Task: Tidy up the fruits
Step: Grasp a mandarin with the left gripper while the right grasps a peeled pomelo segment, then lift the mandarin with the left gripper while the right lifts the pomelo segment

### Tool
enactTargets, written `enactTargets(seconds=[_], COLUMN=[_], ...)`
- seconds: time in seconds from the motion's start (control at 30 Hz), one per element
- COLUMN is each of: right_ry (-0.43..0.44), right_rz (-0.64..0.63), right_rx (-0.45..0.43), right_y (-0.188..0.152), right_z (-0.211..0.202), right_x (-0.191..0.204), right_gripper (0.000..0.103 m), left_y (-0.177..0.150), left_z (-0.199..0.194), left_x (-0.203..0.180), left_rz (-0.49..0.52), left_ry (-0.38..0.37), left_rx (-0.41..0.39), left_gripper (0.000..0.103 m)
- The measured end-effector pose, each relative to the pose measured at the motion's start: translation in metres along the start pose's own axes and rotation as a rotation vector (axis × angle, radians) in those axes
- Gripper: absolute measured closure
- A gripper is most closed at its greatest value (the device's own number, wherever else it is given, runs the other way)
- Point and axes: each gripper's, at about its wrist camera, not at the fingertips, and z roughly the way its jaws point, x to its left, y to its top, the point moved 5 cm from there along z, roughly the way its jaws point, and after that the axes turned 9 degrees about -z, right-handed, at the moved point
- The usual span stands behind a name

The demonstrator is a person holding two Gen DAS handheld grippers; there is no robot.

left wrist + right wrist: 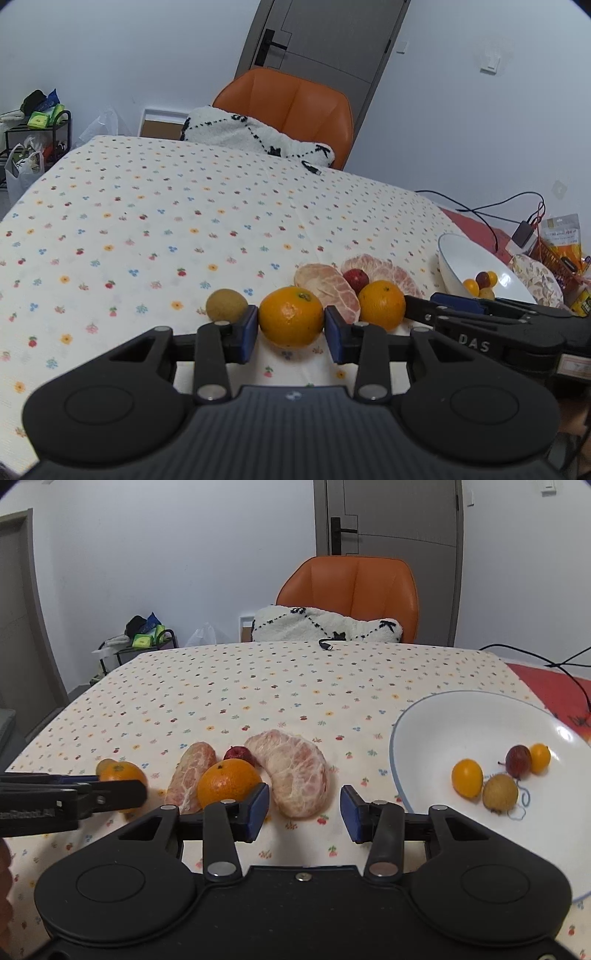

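Covering the table with a flower-print tablecloth, and facing an orange chair draped in a white knitted throw at the far edge. Sitting at the right on that cloth: a white bowl, holding two small yellow fruits, a dark red one and a brownish one. Lying mid-cloth: two peeled pomelo pieces, the larger just ahead of the right gripper, whose jaws are standing spread with nothing between them. Clamping a mandarin between both blue pads of the left gripper, low over the cloth. Resting beside the smaller pomelo piece: a second mandarin, touching a small red fruit behind it. Lying just left of the gripped mandarin: a kiwi.
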Motion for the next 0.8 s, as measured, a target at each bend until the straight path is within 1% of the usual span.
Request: enactTargets(seconds=[0.2, 0.27, 0.4, 0.47, 0.8], right_ry=[-0.010, -0.018, -0.030, -0.027, -0.017], right_rz=[-0.043, -0.062, -0.099, -0.110, -0.063], right_rx=[0.023, 0.035, 0.049, 0.047, 0.050], right_y=[0.006, 0.007, 0.007, 0.007, -0.001], right_z=[0.011, 0.015, 0.019, 0.017, 0.004], right_x=[0.003, 0.005, 0.008, 0.009, 0.008], right_gripper=[0.058, 0.057, 0.057, 0.070, 0.075], left_y=[0.003, 0.003, 0.000, -0.001, -0.006], left_z=[-0.004, -0.004, -0.003, -0.003, -0.007], left_x=[0.002, 0.002, 0.002, 0.002, -0.002], left_rz=[-0.012, -0.016, -0.016, -0.018, -0.006], left_ry=[-0.015, -0.017, -0.023, -0.023, -0.020], left_rx=[-0.010, -0.010, -0.002, 0.001, -0.003], left_gripper=[0.066, 0.066, 0.066, 0.066, 0.066])
